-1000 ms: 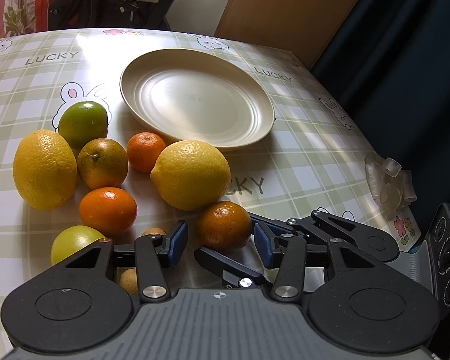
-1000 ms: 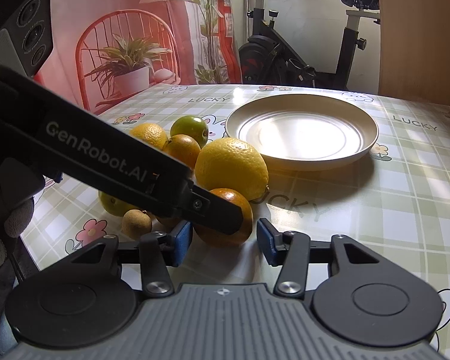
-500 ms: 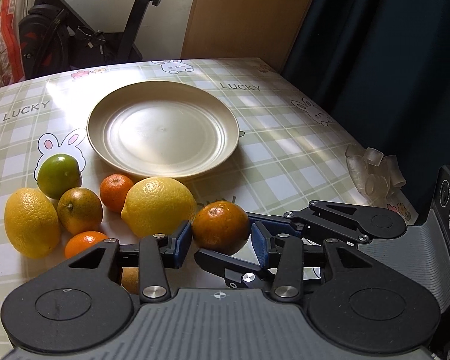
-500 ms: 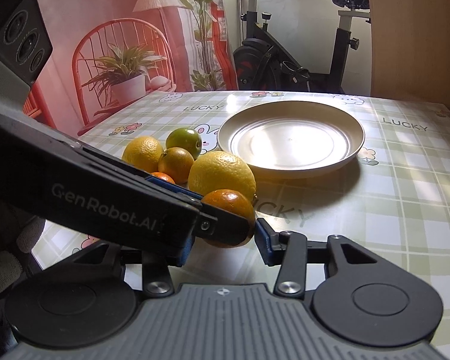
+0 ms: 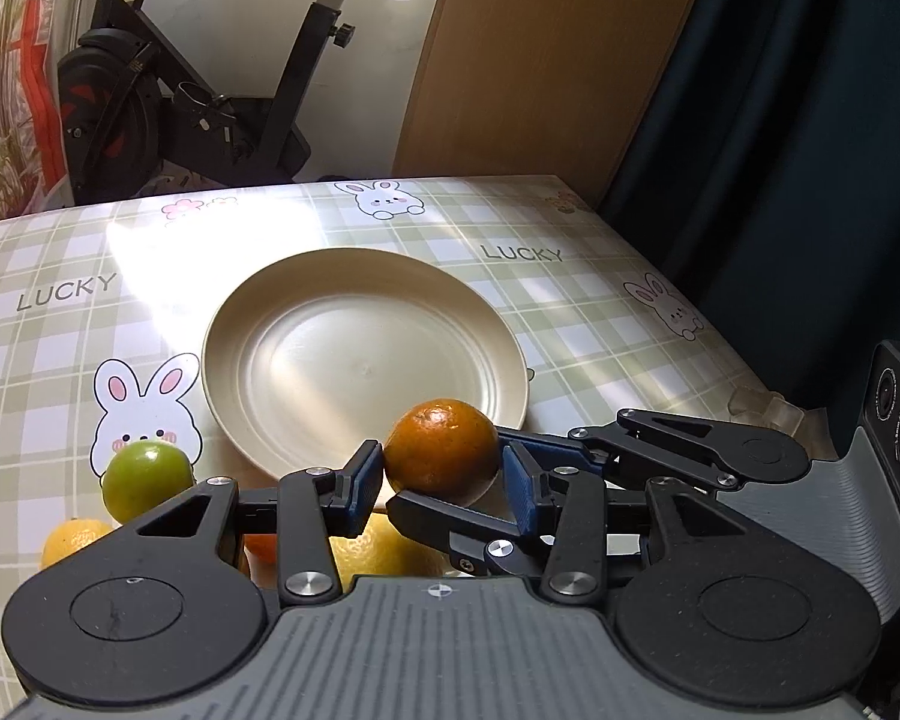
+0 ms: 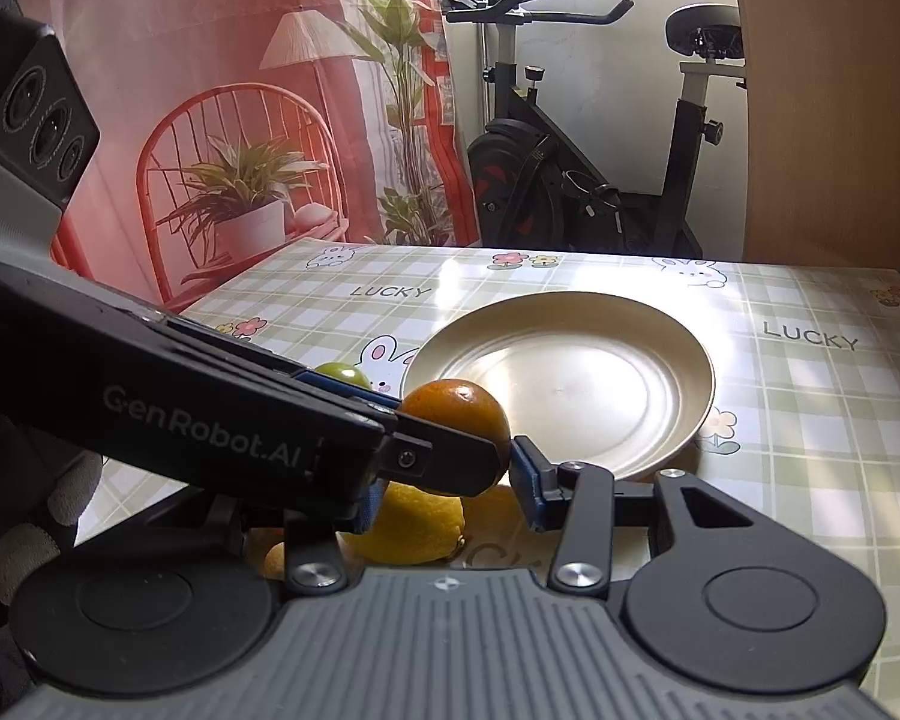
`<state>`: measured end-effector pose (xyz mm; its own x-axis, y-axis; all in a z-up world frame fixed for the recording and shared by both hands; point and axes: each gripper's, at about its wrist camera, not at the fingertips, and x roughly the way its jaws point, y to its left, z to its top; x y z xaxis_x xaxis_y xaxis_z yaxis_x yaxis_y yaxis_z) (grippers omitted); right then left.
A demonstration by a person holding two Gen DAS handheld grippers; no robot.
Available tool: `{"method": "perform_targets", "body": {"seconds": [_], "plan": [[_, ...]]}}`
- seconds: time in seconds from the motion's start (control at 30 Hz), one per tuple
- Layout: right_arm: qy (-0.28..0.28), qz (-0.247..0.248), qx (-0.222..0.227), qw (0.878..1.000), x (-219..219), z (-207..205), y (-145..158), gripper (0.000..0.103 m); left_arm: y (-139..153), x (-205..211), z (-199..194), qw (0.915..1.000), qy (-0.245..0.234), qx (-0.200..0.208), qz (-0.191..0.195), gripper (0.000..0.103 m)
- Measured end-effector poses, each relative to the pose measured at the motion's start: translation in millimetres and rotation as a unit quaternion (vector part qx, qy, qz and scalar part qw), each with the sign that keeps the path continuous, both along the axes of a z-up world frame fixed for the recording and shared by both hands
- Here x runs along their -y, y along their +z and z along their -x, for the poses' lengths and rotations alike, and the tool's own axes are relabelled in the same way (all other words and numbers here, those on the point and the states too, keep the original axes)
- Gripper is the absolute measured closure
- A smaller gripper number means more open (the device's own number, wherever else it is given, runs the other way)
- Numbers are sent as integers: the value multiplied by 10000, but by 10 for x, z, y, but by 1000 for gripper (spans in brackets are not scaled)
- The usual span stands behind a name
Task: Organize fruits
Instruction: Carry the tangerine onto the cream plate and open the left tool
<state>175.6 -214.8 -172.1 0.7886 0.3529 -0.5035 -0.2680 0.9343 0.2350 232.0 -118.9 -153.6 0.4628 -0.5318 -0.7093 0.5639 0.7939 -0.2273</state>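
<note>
From the left wrist view, the left gripper [image 5: 443, 483] pinches a small orange [image 5: 441, 452] between its blue pads, and the right gripper [image 5: 513, 495] comes in from the right with its fingers under and beside the same fruit. Its jaws, like the right gripper's, were closing within the last second. The orange hangs clear of the table [image 5: 576, 312], just in front of the near rim of the plate [image 5: 363, 360]. It is round and dark orange, with a dull greenish-brown cast on its top and a bright glint. Only this view shows the table's right edge, with some clear plastic bits [image 5: 762, 408] near it. A green fruit [image 5: 145, 480] sits on the left, a yellow one [image 5: 72, 540] below it.

From the right wrist view, the right gripper [image 6: 450, 495] has its right pad against the orange [image 6: 459, 414]; the left gripper [image 6: 450, 450] crosses in front and hides the other pad, so the pinch is only half seen here. Only this view shows a large lemon [image 6: 417, 525] under the orange, a gloved hand [image 6: 24, 540] at the left edge, and the table's far left corner. The plate [image 6: 570, 390] lies just beyond the orange, and the green fruit [image 6: 342, 372] peeks over the left gripper.
</note>
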Motion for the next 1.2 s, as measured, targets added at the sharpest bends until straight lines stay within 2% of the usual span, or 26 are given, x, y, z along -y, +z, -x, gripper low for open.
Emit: {"method": "perform_targets", "body": {"seconds": [0.27,0.43,0.7,0.83,0.93,1.0,1.2], "plan": [[209,-142,-173,9995,-5,-469,-29,57,-76,-101,-330,9988,479,-130,-50,57],[474,37,-298,9984,-152,-740,-90,57,-169,-199,-498,9967,772,-224,-92,57],[545,82,-561,9969,-275,-1009,-185,57,-249,-254,-661,9953,911,-313,-17,57],[348,-71,-714,9968,-267,-1051,-190,57,-269,-242,-650,9955,894,-319,5,55],[178,127,-780,9967,-306,-1061,-190,57,-244,-258,-591,9953,927,-275,30,51],[93,316,-695,9970,-331,-1012,-160,56,-207,-301,-553,9951,957,-240,111,48],[-52,333,-423,9985,-312,-773,-38,56,-48,-475,-381,9911,1225,-253,462,48]]}}
